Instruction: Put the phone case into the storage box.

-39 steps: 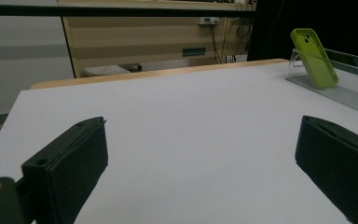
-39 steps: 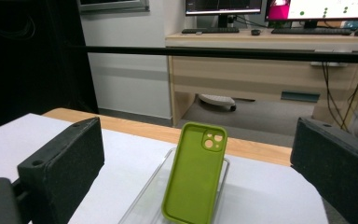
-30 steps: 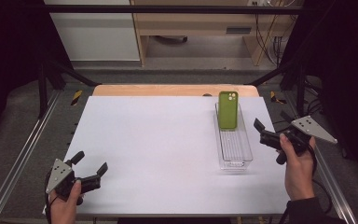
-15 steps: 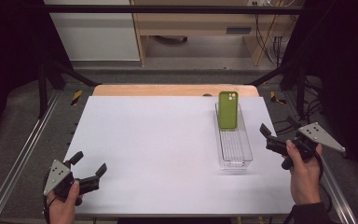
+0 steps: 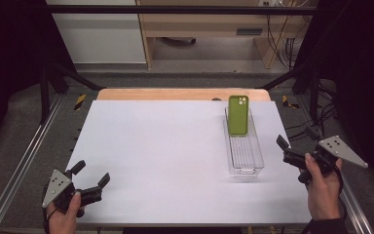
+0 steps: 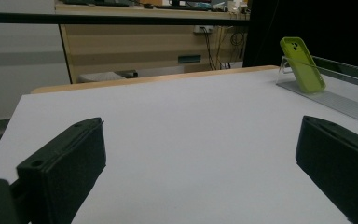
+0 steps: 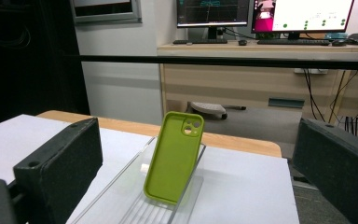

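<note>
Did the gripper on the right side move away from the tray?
Yes. The right gripper has pulled back toward the table's right edge and the person, away from the clear tray, which stayed put.

No lettering, brand or number is showing legibly anywhere. The monitors [image 7: 265, 13] behind the counter [image 7: 242, 186] are displaying charts and coloured patches, but their writing is coming through too small and blurred to read.
</note>
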`<state>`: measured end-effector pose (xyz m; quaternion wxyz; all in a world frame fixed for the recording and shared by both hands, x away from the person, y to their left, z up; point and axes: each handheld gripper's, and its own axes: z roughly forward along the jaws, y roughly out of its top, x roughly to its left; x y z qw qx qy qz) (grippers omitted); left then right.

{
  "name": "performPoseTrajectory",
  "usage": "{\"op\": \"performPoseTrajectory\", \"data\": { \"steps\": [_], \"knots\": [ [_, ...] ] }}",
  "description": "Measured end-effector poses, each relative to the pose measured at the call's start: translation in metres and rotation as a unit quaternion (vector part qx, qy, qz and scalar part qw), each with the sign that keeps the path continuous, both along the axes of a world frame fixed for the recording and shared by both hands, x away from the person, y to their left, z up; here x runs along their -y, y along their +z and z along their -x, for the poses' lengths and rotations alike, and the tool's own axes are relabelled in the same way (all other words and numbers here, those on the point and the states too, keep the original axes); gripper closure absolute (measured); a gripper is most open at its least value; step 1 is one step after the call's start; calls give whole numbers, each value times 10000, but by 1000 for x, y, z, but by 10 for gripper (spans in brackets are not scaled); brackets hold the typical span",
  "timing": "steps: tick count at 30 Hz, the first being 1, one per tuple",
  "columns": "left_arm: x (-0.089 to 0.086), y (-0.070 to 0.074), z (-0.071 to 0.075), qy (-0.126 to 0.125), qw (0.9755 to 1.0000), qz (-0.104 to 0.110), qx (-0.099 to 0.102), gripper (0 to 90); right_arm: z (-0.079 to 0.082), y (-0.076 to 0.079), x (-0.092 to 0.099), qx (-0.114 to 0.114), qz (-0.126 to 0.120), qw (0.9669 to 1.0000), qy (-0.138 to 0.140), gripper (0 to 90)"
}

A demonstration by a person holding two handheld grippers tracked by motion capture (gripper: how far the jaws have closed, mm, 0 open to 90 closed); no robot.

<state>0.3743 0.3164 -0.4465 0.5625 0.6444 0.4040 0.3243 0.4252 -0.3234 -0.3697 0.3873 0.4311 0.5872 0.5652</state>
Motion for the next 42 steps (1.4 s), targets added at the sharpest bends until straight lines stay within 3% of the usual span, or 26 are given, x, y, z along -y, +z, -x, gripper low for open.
{"op": "performPoseTrajectory", "data": {
  "steps": [17, 42],
  "knots": [
    [0, -2, 0, -74, 10000, 33, -2, 11, 14, -19, 9, 54, -75, 10000, -6, 19],
    [1, -3, -1, -108, 9999, -19, -22, 11, 25, -54, -2, -163, -88, 9996, 225, 20]
  ]
}}
